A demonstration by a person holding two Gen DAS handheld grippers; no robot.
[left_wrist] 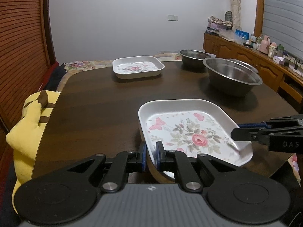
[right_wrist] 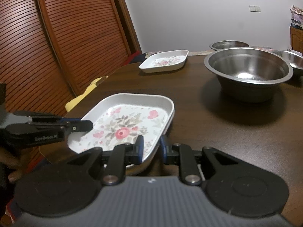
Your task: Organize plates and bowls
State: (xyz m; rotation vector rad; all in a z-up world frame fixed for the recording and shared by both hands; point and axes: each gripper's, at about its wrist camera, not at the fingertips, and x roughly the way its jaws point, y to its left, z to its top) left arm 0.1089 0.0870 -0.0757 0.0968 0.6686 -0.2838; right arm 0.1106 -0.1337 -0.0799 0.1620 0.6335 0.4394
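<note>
A white square plate with a rose print point(left_wrist: 191, 132) point(right_wrist: 128, 124) is held tilted over the near edge of the dark table point(left_wrist: 106, 104). My left gripper point(left_wrist: 151, 154) is shut on its near-left rim. My right gripper point(right_wrist: 151, 147) is shut on its right rim and shows in the left wrist view point(left_wrist: 244, 132). The left gripper shows in the right wrist view point(right_wrist: 81, 125). A second floral plate point(left_wrist: 138, 66) point(right_wrist: 164, 60) lies at the far side. Three steel bowls stand at right: a large near one point(left_wrist: 232, 75) point(right_wrist: 248, 70), one behind point(left_wrist: 193, 56) point(right_wrist: 228, 45), one partly hidden point(left_wrist: 244, 64) point(right_wrist: 291, 60).
A yellow plush toy point(left_wrist: 28, 124) sits at the table's left edge. A slatted wooden door point(right_wrist: 56, 37) stands left. A wooden sideboard with clutter point(left_wrist: 255, 56) runs along the right. A floral cloth point(left_wrist: 85, 64) lies beyond the far edge.
</note>
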